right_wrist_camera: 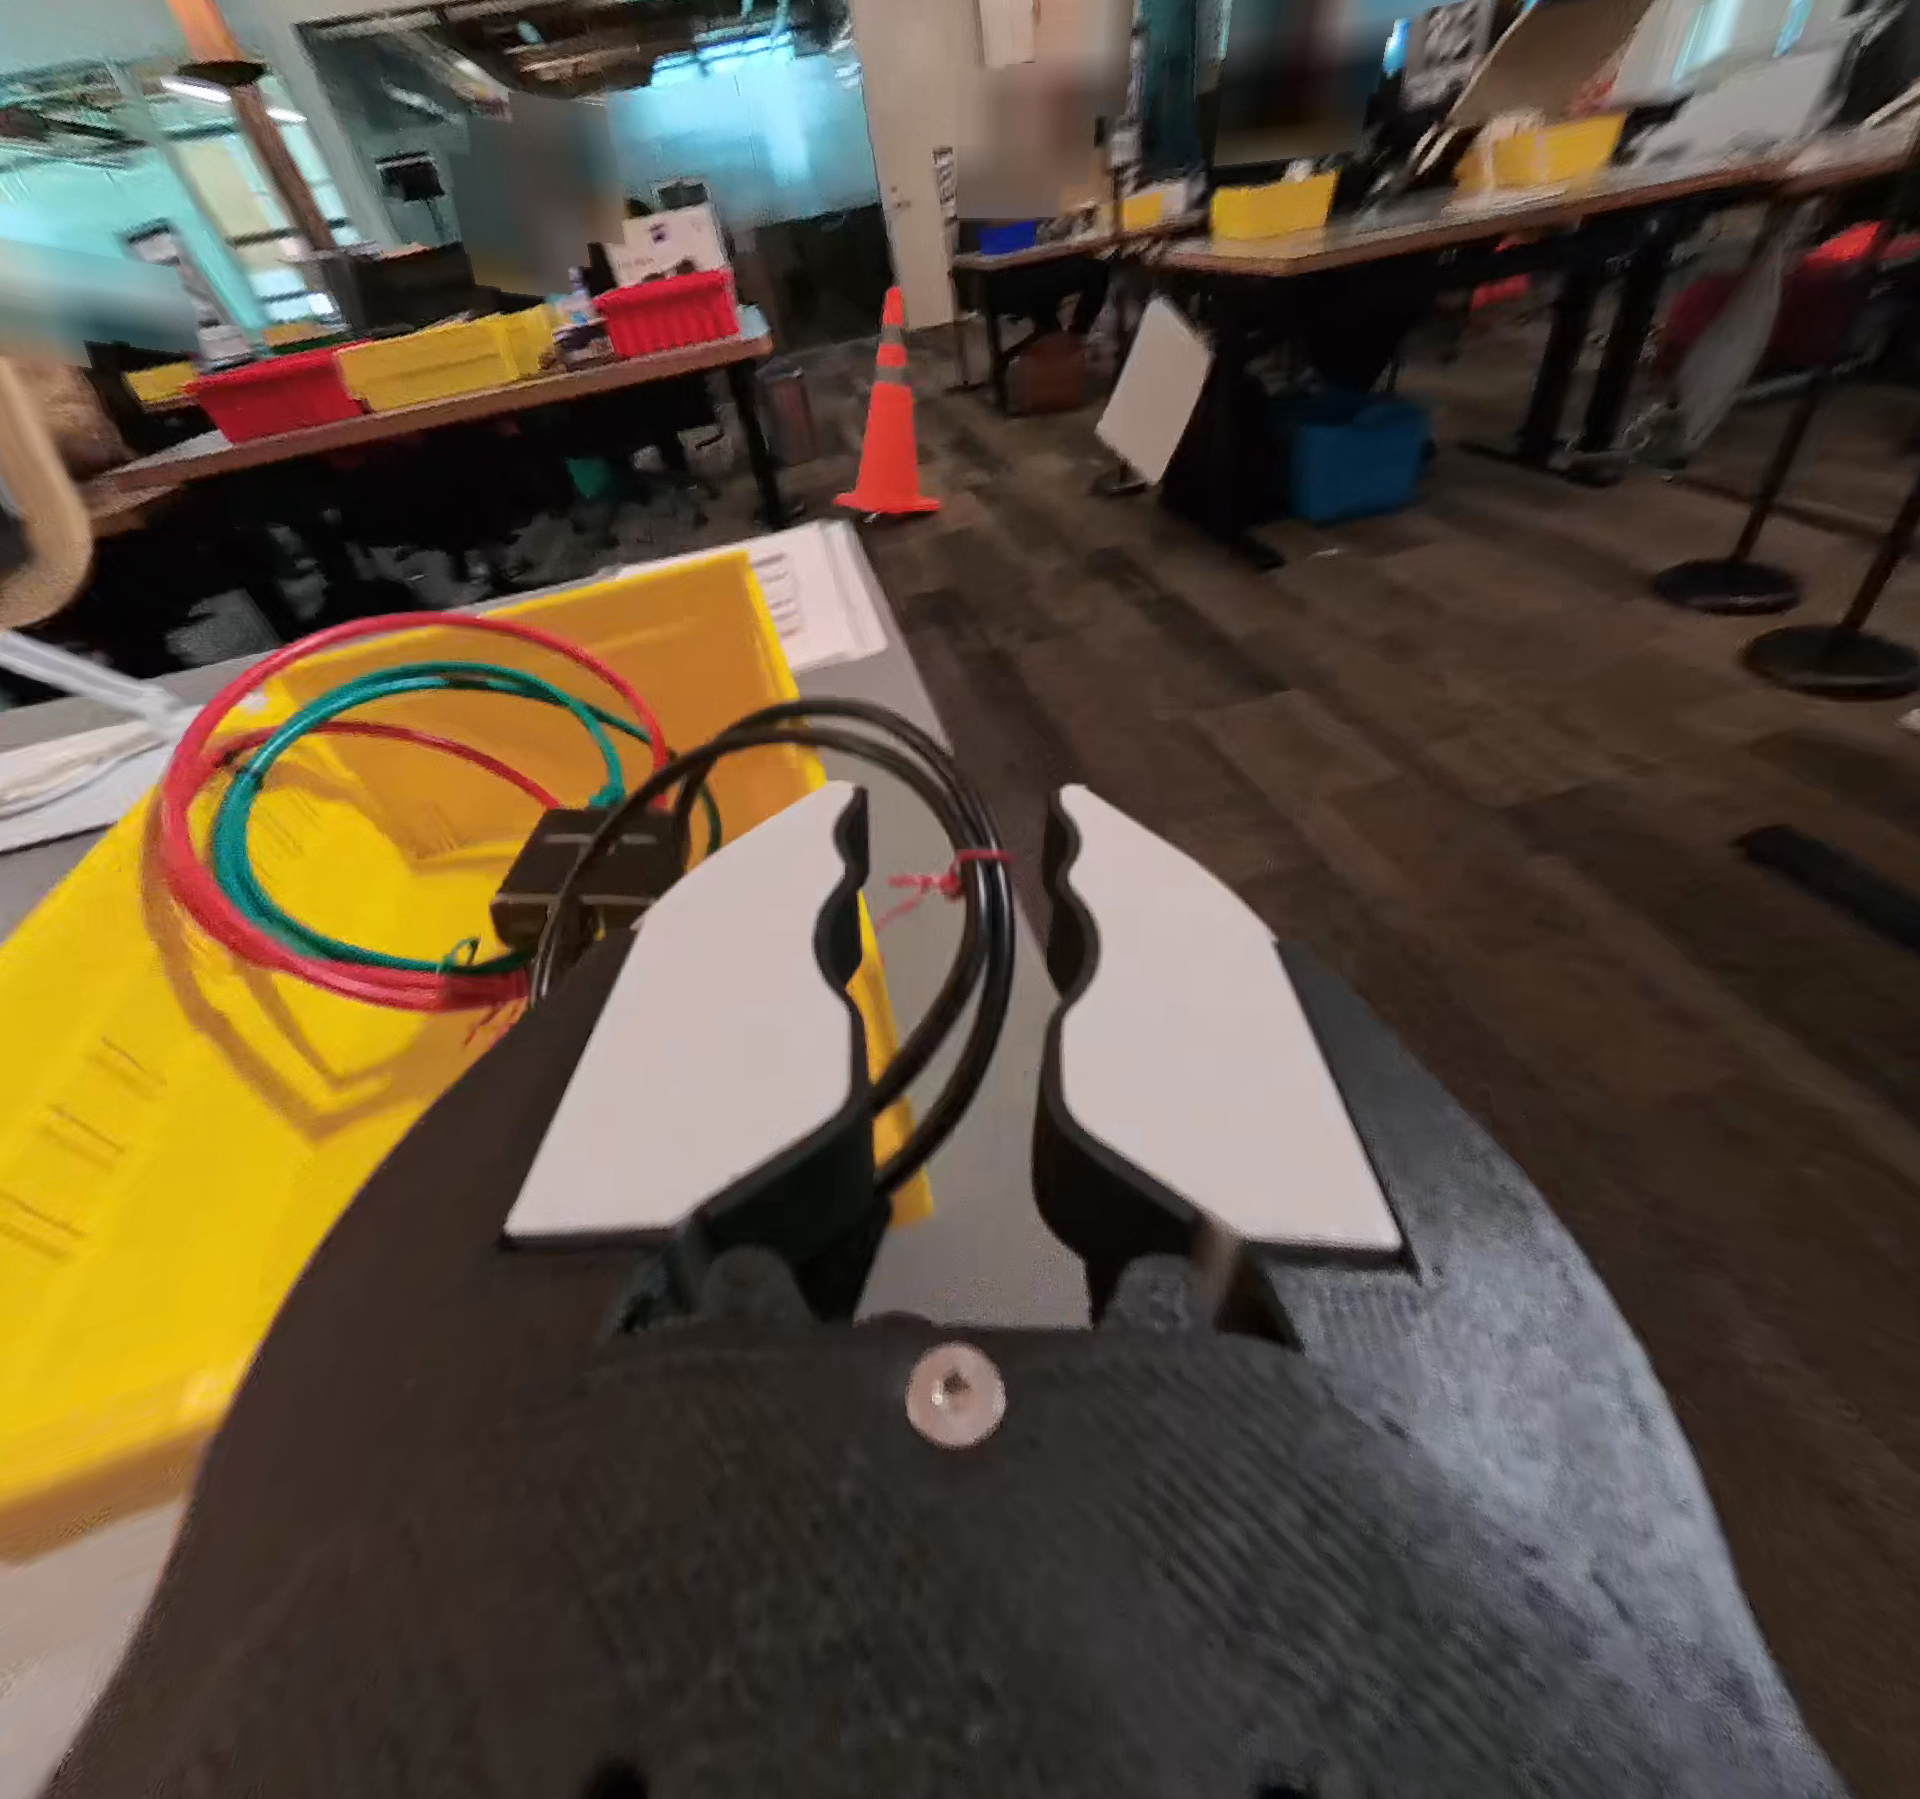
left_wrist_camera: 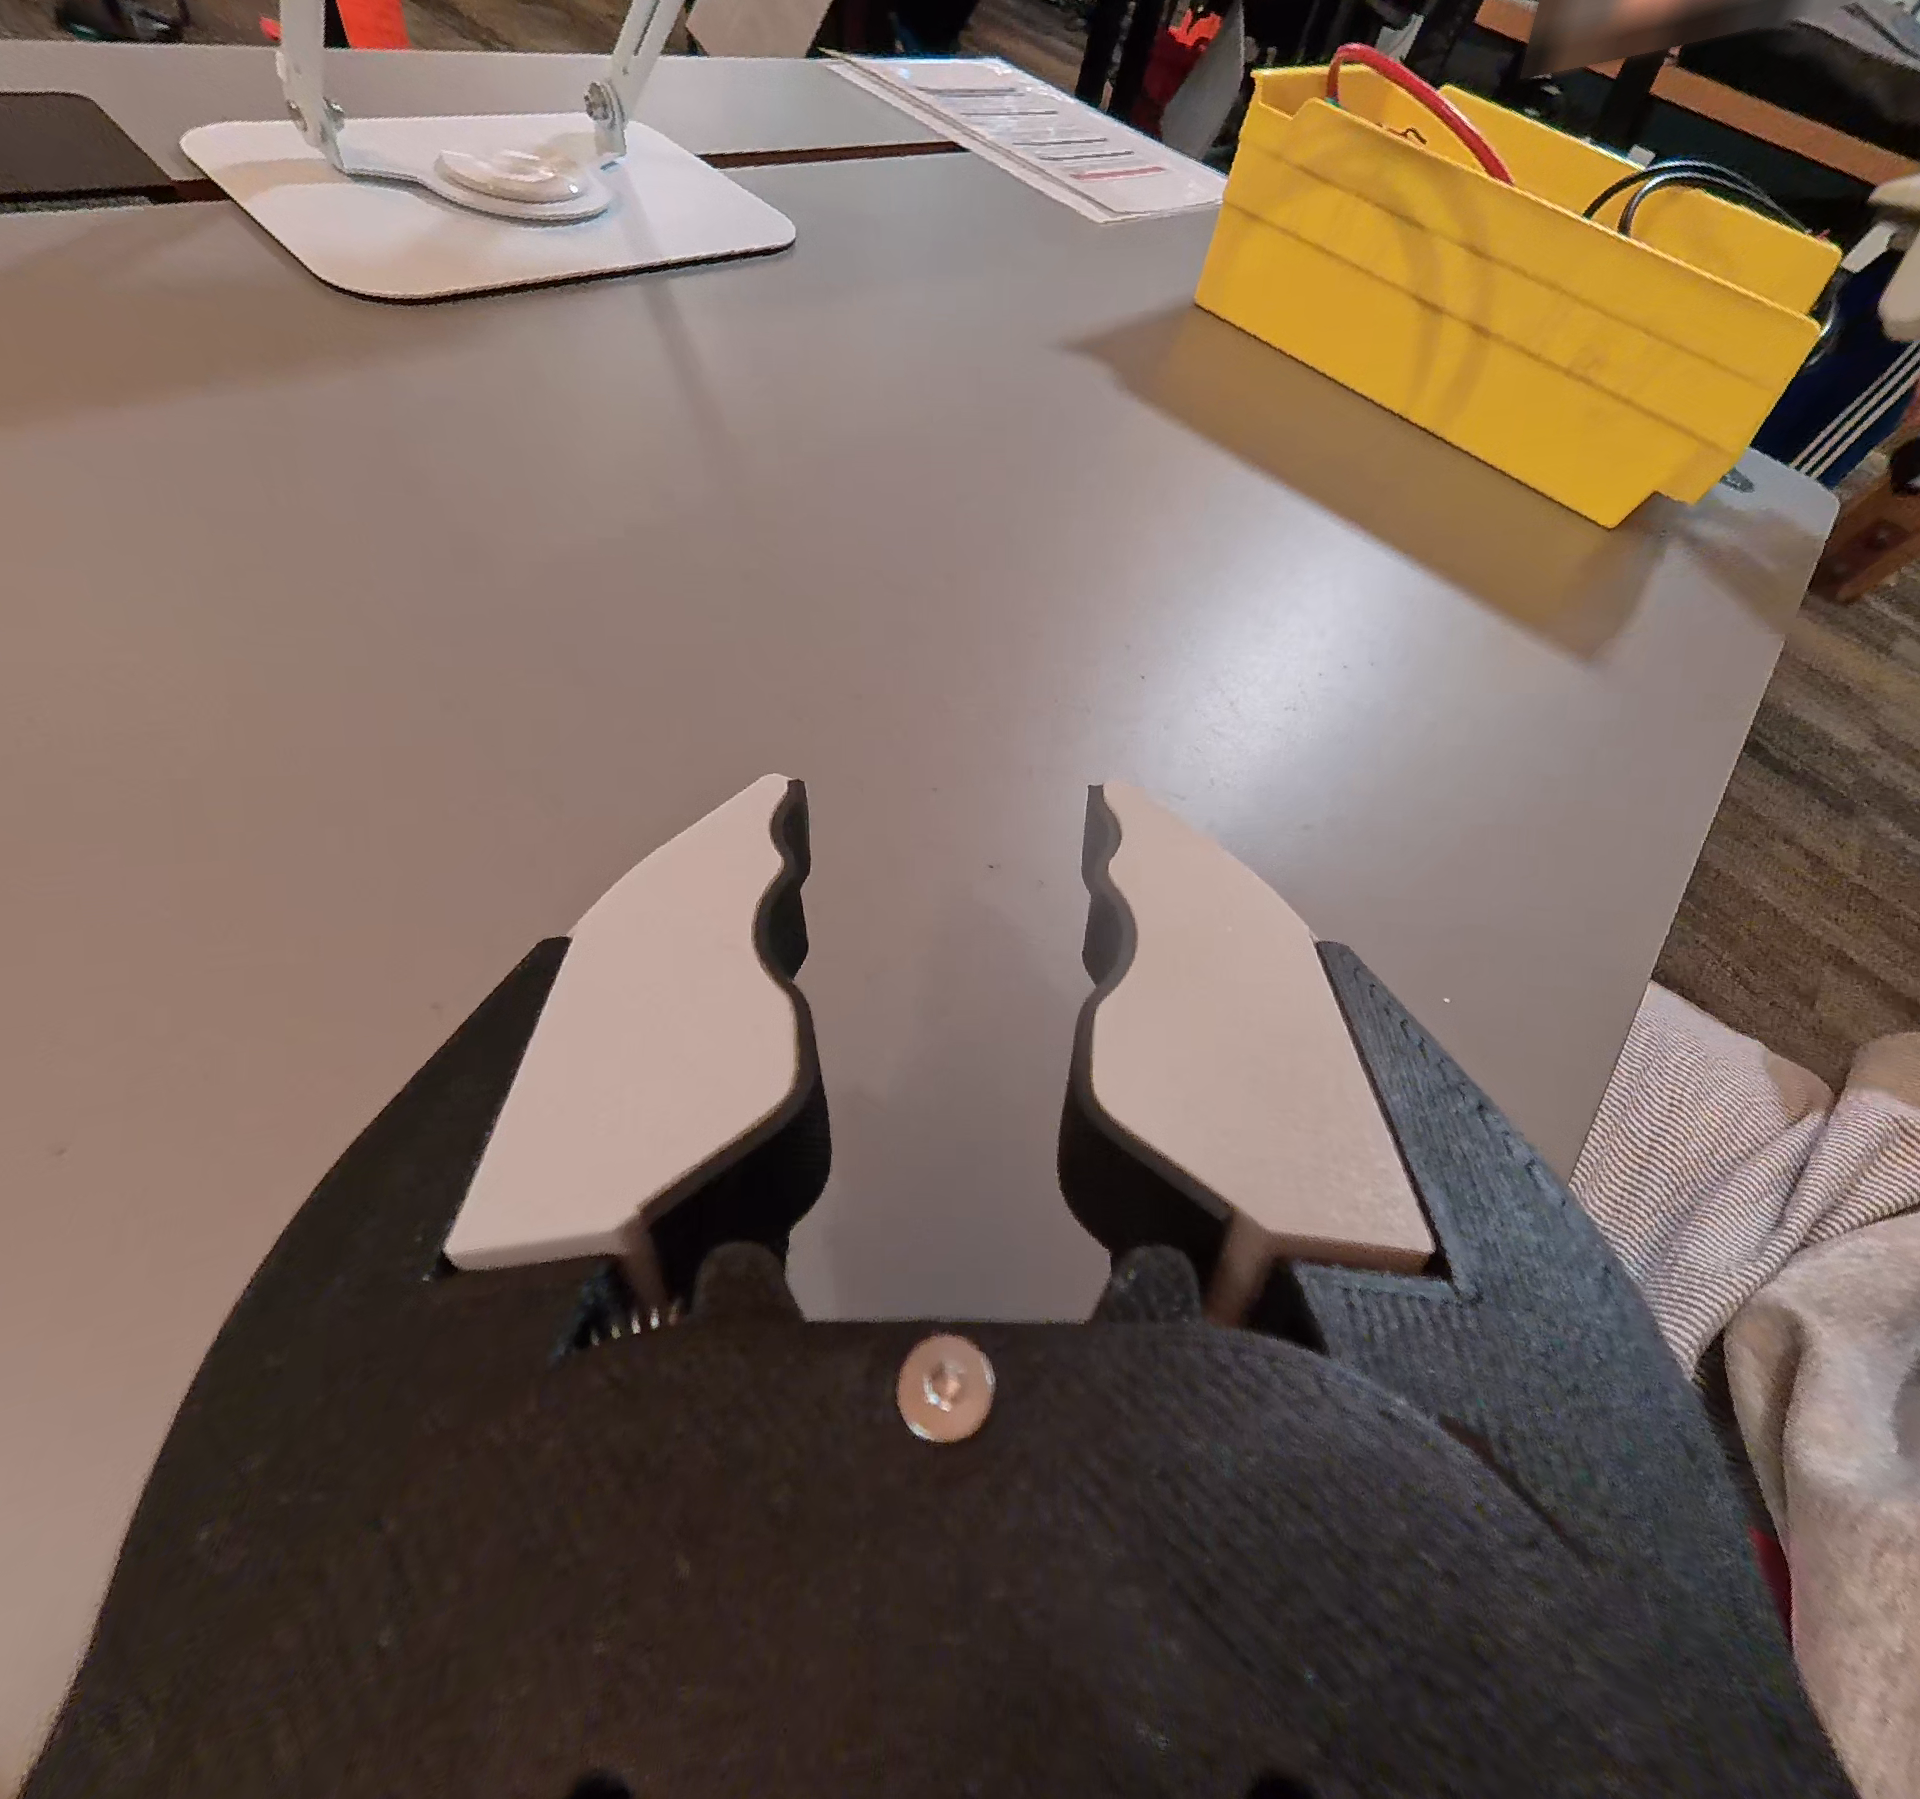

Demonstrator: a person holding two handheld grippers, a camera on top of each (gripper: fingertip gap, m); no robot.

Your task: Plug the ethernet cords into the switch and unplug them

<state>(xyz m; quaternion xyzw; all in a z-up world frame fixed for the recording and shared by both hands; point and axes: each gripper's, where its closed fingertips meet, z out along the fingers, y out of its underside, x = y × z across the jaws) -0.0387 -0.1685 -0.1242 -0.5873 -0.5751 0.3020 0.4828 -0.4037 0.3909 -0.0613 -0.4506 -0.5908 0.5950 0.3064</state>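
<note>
Both claws, left [left_wrist_camera: 943, 793] and right [right_wrist_camera: 956, 799], spread, empty; three cords: red [right_wrist_camera: 187, 876], green [right_wrist_camera: 234, 876], black [right_wrist_camera: 977, 960].

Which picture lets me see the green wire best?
The right wrist view: the green cord shows as whole loops above the yellow bin. The left wrist view shows that bin side-on, with barely a glimpse of green at its rim.

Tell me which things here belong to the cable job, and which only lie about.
Belong to the job:
- red cord, green cord and black cord, coiled in the yellow bin
- black box among the cords, maybe the switch
- left hand-held gripper and right hand-held gripper, both open and empty

Just lying about:
- white stand
- laminated sheet
- orange cone
</note>
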